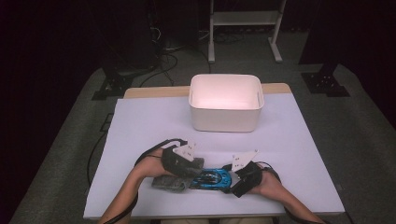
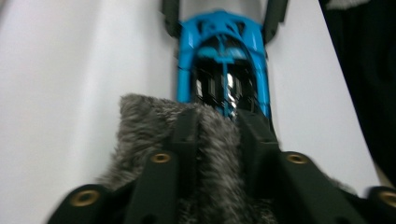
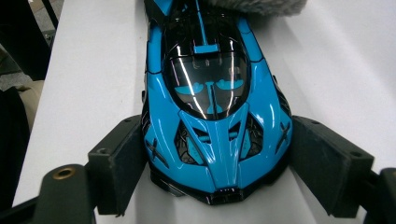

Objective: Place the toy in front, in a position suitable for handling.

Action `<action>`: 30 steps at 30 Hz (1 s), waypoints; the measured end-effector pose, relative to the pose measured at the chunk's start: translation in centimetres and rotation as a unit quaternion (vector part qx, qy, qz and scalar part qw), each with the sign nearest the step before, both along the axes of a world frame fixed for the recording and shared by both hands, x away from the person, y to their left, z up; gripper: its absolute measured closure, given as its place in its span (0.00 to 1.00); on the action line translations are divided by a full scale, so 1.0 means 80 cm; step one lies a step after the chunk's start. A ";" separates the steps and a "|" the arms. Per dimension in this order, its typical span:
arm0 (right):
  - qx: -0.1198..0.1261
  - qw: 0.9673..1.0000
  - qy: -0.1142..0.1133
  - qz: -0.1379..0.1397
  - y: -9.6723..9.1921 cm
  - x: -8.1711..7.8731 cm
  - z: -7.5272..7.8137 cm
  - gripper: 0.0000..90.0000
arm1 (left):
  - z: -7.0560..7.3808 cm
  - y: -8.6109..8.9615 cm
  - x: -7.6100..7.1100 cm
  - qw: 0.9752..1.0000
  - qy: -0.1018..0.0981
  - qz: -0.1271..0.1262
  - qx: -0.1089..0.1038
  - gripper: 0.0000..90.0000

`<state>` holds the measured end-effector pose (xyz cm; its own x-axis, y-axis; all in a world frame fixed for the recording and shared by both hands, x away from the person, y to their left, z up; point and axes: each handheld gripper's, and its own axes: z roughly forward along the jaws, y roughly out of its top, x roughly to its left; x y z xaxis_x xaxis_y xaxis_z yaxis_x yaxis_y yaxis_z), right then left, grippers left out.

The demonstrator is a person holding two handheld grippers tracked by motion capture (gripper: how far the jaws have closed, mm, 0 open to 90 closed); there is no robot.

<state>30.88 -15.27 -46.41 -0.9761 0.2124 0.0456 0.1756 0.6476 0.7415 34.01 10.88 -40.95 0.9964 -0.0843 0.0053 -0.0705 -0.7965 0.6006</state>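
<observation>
On the near part of the white tabletop [image 1: 140, 130], a blue toy car [image 1: 212, 178] lies lengthwise from left to right between the person's two hands, with a grey furry cloth [image 1: 170, 182] bunched against its left end. The left tool [image 1: 194, 163] sits over that cloth; in the left gripper view its two black jaws are closed on a fold of the grey furry cloth [image 2: 154, 126], pinching the pile between them, and the toy car [image 2: 224, 60] lies just past the cloth, its blue bodywork and dark glossy middle running away from the camera. The right tool [image 1: 232, 179] meets the car from the right end. In the right gripper view its jaws stand spread on either side of the car's nose [image 3: 217, 140], each pad set close against a front flank of the blue body; whether the pads actually press on it is hard to tell. The fringe of the cloth [image 3: 257, 5] shows at the far end of the car in that view. Farther back, near the middle of the tabletop, stands a white rectangular bin [image 1: 226, 122], well apart from the car and the hands. Both forearms come in from the near edge, each with a black cable trailing off its tool.
</observation>
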 end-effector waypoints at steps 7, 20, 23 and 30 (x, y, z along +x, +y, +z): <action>0.000 1.000 0.000 0.000 0.000 0.000 0.000 0.23 | 0.001 0.000 0.000 1.000 0.014 0.017 -0.007 0.88; 0.000 1.000 -0.002 0.000 0.000 0.000 0.000 0.23 | 0.007 -0.060 -0.007 0.999 0.020 -0.034 -0.019 0.88; -0.001 1.000 -0.003 0.001 0.000 0.000 0.000 0.23 | 0.006 -0.080 -0.009 0.998 0.020 -0.052 -0.008 0.88; -0.002 1.000 -0.006 -0.001 0.000 0.000 -0.001 0.23 | -0.004 -0.115 -0.014 0.996 0.017 -0.081 0.017 0.88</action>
